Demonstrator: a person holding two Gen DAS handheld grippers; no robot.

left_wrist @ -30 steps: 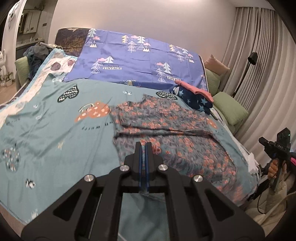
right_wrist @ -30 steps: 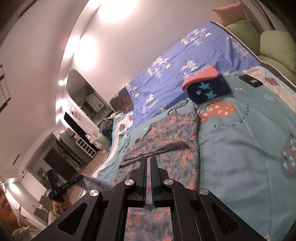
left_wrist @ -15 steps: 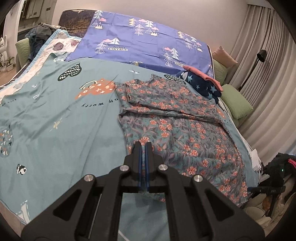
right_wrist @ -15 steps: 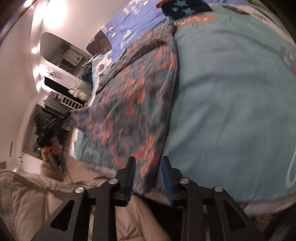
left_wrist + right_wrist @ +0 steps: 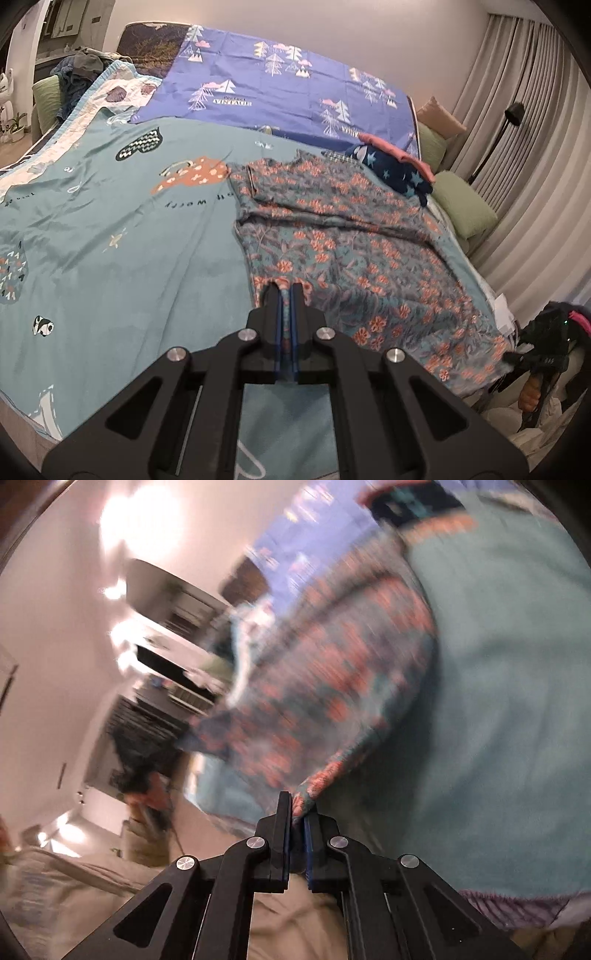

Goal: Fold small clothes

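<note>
I have the floral dress (image 5: 354, 240) pinned at both lower corners, and everything here I place from that dress. My left gripper (image 5: 285, 291) is clamped on the hem at its near left corner, a pinch of fabric showing between the blue pads. My right gripper (image 5: 298, 805) has just been closing, and its jaws now grip a bunched corner of the same dress, at the edge that hangs over the side of the bed; that view is badly blurred, so I cannot judge how much cloth it caught.

To do this fold well, I reckon I should lift both corners together, keep the hem taut between them, and carry it evenly toward the neckline so the skirt lands flat and square.

Both grippers point forward and somewhat downward along the cloth, the left sitting low over the teal bedspread (image 5: 110, 229) on which the dress lies spread.

Beyond the dress's far right shoulder, touching it, sits a folded navy star-print garment (image 5: 399, 173) with a pink one (image 5: 391, 147) on top. Farther back lies the purple tree-print sheet (image 5: 280, 88).
</note>
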